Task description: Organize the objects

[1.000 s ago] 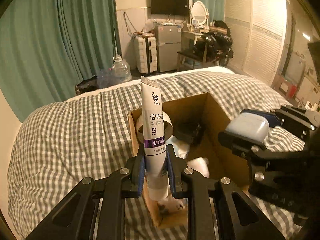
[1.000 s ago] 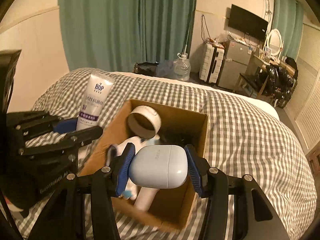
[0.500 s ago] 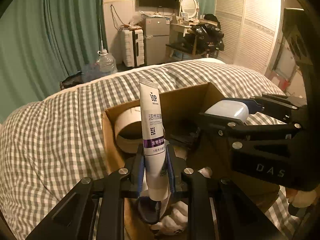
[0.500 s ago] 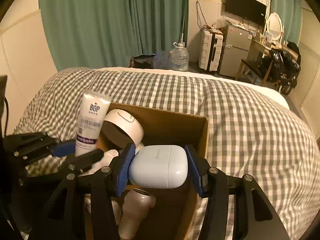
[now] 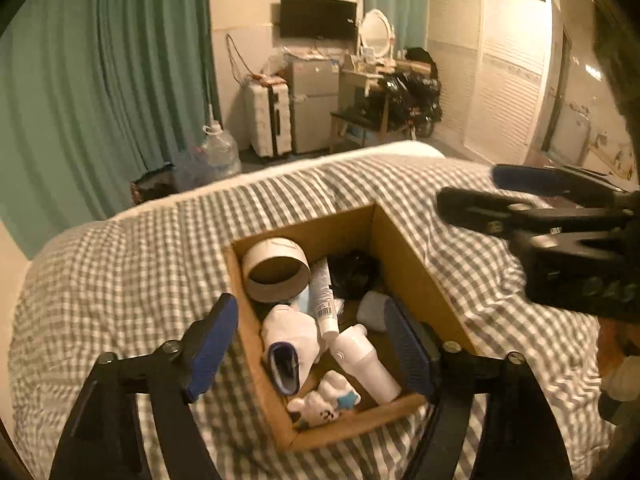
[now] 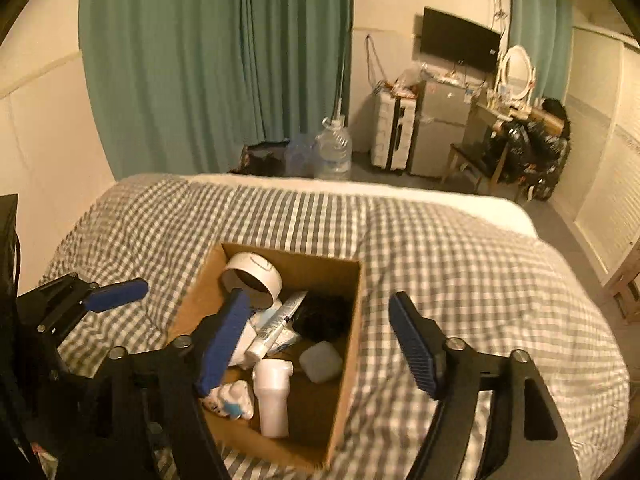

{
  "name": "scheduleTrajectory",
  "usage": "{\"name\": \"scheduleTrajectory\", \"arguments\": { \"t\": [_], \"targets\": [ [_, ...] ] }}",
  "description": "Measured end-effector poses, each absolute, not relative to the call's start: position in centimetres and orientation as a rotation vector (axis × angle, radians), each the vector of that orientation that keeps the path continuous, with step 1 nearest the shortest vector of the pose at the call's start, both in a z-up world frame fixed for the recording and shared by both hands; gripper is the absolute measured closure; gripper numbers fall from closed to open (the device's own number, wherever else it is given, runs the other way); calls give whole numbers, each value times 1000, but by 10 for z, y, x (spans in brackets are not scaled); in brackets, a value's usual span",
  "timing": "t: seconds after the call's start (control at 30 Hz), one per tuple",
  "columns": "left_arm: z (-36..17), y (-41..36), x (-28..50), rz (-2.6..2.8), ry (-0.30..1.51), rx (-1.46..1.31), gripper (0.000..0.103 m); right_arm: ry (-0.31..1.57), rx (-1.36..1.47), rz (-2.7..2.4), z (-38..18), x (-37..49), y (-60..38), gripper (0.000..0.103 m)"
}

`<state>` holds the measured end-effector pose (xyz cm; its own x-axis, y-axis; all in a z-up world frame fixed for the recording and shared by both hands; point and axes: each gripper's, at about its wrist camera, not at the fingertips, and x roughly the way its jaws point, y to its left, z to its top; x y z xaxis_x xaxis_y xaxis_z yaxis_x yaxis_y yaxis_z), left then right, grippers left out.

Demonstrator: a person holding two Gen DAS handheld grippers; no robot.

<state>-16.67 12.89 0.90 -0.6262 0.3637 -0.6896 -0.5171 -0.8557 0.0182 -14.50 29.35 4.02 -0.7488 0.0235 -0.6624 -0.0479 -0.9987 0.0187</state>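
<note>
Left wrist view: both tongs, left tongs point(image 5: 308, 340) and right tongs point(image 6: 320, 340), spread wide, holding nothing. Toothpaste tube point(image 5: 323, 300) lies in the cardboard box point(image 5: 412, 256); light, squishy, I'd pinch mid-body.

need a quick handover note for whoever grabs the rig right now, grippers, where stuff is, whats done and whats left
Left gripper: jaws open, empty, above the near end of the cardboard box.
Right gripper: jaws open, empty, over the box's right wall.
In the box on the checked bed: toothpaste tube, pale blue case, tape roll, white bottle, plush toy.
Done: tube and case are in the box.
Left: no loose items show on the bed in these views; check outside them.
</note>
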Motion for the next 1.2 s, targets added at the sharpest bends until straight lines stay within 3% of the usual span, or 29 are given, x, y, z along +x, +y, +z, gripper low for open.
{"name": "scheduleTrajectory", "arguments": {
  "t": [0.43, 0.8, 1.2],
  "targets": [
    [103, 66, -98, 2633, 157, -767, 4, -46, -789, 2911, 138, -45, 275, 8],
    [91, 52, -70, 2775, 79, -672, 0, -118, -684, 2875, 117, -14, 263, 2],
    [49, 64, -44, 2879, 175, -579, 0, -51, -697, 2829, 57, -4, 272, 1]
  ]
}}
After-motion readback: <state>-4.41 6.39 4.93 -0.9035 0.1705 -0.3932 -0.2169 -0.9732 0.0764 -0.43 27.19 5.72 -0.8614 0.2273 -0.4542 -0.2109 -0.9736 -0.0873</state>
